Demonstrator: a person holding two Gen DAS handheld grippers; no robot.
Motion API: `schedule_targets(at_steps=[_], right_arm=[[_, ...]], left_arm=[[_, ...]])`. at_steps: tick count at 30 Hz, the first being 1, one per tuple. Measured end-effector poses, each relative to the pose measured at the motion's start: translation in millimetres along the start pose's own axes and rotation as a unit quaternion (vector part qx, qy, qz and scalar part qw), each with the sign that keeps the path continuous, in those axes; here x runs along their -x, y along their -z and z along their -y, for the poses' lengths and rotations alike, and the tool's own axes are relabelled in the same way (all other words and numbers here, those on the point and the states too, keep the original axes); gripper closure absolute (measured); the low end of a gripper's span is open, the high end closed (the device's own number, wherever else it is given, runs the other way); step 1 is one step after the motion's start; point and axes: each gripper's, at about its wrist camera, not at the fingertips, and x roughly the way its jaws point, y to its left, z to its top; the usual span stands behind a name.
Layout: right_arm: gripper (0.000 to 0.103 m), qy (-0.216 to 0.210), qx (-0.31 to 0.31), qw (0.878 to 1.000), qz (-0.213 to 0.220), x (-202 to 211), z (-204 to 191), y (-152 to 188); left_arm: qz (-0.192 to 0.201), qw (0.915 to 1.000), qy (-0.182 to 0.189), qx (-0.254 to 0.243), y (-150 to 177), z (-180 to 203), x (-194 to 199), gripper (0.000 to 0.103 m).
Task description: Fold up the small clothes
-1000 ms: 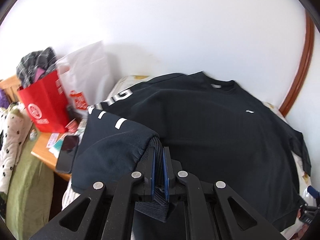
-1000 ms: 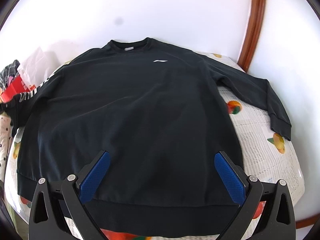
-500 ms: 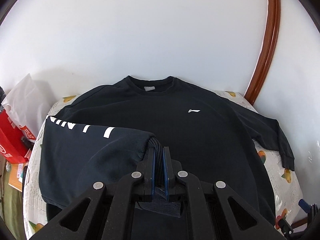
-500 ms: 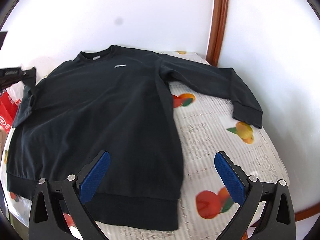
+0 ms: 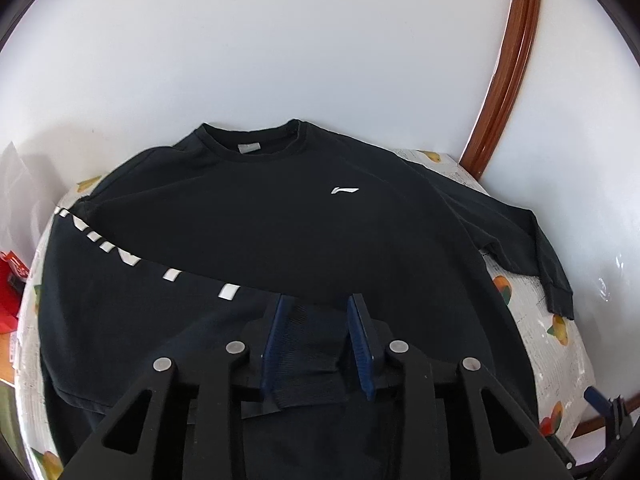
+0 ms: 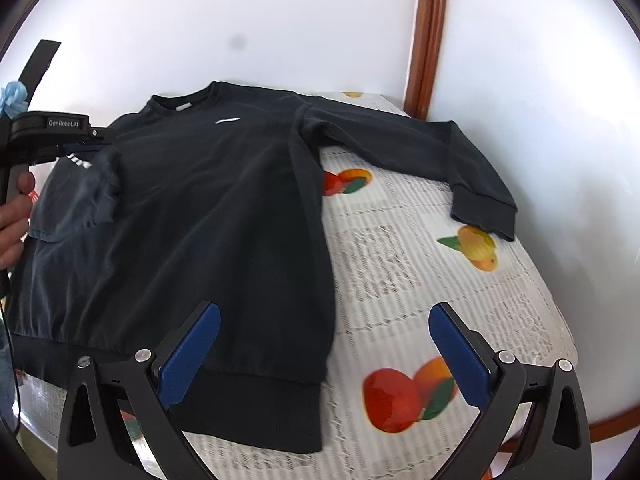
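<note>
A black sweatshirt (image 5: 304, 236) (image 6: 208, 208) lies flat, front up, on a fruit-print cloth (image 6: 404, 248). Its left sleeve with white lettering (image 5: 168, 274) is folded across the lower chest. My left gripper (image 5: 318, 334) is open, and the ribbed sleeve cuff (image 5: 310, 364) lies loose between its blue pads. It also shows in the right wrist view (image 6: 80, 146) above the folded sleeve. The right sleeve (image 6: 416, 148) stretches out to the right, its cuff (image 6: 482, 216) on the cloth. My right gripper (image 6: 324, 354) is open and empty above the hem's right corner.
A white wall is close behind the table, with a brown wooden frame (image 6: 428, 32) at the back right. Red bags (image 5: 12, 268) sit past the left edge. The cloth's rounded front right edge (image 6: 560, 344) is near the right gripper.
My left gripper carried the left sleeve rightwards over the chest and opened, letting the cuff go. My right gripper swung right towards the spread right sleeve, staying open.
</note>
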Motion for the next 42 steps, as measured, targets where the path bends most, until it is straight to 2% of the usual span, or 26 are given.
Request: schedule_targets(at_steps=[4,5,7,9,11,16,18,23,27,33,36,37,38,39,41,42], right_arm=[[0.001,-0.026,0.023,0.999,0.001,-3,-32,-16],[0.001,-0.041,0.033,0.999,0.001,-5,-45,-22],[0.002,-0.074,0.054,0.996,-0.011,-12,-64,-31],[0.006,-0.104,0.074,0.992,-0.018,-22,-88,-41],[0.022,-0.117,0.091,0.989,-0.021,-32,-112,-50],[0.043,-0.147,0.126,0.981,-0.032,-57,-160,-70],[0.045,-0.151,0.137,0.978,-0.038,-69,-176,-79],[0.045,-0.146,0.119,0.98,-0.059,-100,-193,-102],[0.044,-0.144,0.114,0.979,-0.086,-133,-203,-117],[0.045,-0.143,0.121,0.976,-0.107,-166,-217,-129],[0.064,-0.168,0.132,0.971,-0.108,-172,-226,-133],[0.073,-0.174,0.139,0.969,-0.108,-173,-229,-135],[0.083,-0.18,0.142,0.967,-0.106,-172,-231,-136],[0.084,-0.187,0.149,0.966,-0.103,-171,-234,-137],[0.09,-0.199,0.163,0.962,-0.09,-167,-238,-142],[0.091,-0.205,0.164,0.962,-0.082,-164,-237,-146]], left_arm=[[0.026,0.9993,-0.027,-0.001,10,-37,26,0.042],[0.03,0.999,-0.034,0.004,14,-49,31,0.041],[0.031,0.9975,-0.061,0.017,21,-76,39,0.041],[0.027,0.9953,-0.087,0.031,30,-101,43,0.041],[0.019,0.9934,-0.101,0.05,41,-130,47,0.041],[0.0,0.9866,-0.135,0.092,72,-191,53,0.041],[-0.009,0.9839,-0.143,0.107,83,-211,53,0.041],[-0.04,0.9784,-0.16,0.125,108,-246,42,0.041],[-0.05,0.9785,-0.15,0.132,113,-262,31,0.042],[-0.051,0.9813,-0.138,0.124,95,-264,8,0.054],[-0.051,0.9817,-0.141,0.118,84,-262,-7,0.057],[-0.049,0.9811,-0.146,0.117,81,-262,-12,0.061],[-0.049,0.9807,-0.148,0.118,78,-262,-16,0.069],[-0.05,0.9807,-0.144,0.122,75,-264,-20,0.073],[-0.046,0.9811,-0.13,0.136,73,-267,-23,0.087],[-0.044,0.9811,-0.124,0.142,72,-269,-24,0.089]])
